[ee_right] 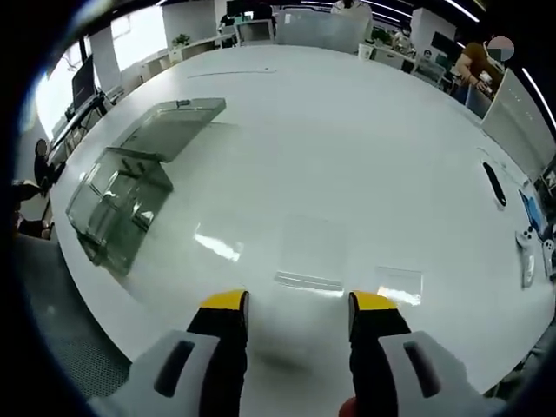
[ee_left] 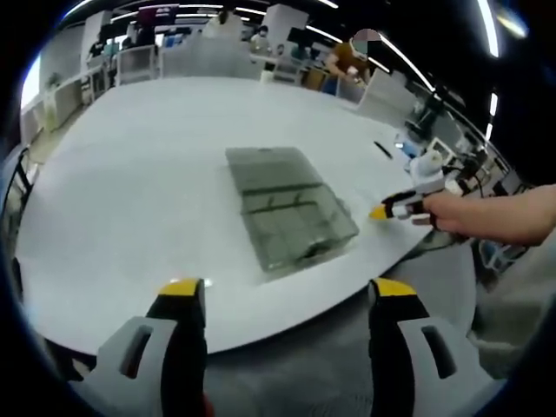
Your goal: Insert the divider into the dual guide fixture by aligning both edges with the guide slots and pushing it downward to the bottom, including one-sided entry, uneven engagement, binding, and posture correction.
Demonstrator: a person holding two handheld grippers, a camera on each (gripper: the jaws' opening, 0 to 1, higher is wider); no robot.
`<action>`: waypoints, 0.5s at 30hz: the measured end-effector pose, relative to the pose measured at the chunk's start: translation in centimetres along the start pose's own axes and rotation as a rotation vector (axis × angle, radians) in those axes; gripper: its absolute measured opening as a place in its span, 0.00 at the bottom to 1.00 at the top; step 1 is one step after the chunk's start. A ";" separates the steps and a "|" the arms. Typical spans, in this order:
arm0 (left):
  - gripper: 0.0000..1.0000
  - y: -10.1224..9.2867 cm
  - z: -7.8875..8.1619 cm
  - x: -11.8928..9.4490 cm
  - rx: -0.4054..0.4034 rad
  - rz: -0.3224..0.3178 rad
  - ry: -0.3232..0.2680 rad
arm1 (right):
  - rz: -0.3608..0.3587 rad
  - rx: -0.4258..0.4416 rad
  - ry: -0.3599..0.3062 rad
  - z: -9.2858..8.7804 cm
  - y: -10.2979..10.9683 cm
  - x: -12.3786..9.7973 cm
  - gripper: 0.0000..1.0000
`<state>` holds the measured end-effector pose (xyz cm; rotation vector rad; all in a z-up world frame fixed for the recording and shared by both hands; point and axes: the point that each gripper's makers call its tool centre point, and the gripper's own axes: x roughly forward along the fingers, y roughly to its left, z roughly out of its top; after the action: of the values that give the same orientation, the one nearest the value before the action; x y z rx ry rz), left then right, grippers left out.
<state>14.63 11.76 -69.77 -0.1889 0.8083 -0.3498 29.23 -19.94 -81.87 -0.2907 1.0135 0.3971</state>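
— On the white table, where's the fixture?
— The clear plastic fixture lies flat with its lid swung open; dividing walls show inside. In the right gripper view it sits close to the table's left edge.
— And the dividers?
— Clear divider plates lie flat just ahead of the right gripper, barely visible against the white.
— The grippers?
— Left gripper hangs released at the near edge; the right one's jaws are apart, empty. Bare tabletop lies all around.
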 end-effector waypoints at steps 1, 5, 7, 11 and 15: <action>0.75 0.0 0.0 0.0 0.000 0.000 0.000 | 0.001 0.002 0.001 0.0 0.0 0.0 0.42; 0.75 0.0 0.0 0.0 -0.001 0.001 -0.002 | 0.011 0.009 0.004 0.0 0.2 0.1 0.39; 0.75 0.0 0.0 0.0 -0.001 0.001 -0.002 | 0.015 0.013 0.005 0.0 0.3 0.1 0.37; 0.75 0.0 -0.1 -0.1 -0.003 0.001 -0.001 | 0.027 0.022 0.008 0.0 0.6 0.1 0.33; 0.75 0.0 -0.1 -0.1 -0.003 0.001 -0.003 | 0.022 0.033 0.016 0.0 0.4 0.2 0.34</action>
<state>14.52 11.81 -69.75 -0.1915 0.8063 -0.3469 29.09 -19.55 -82.06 -0.2531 1.0386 0.3981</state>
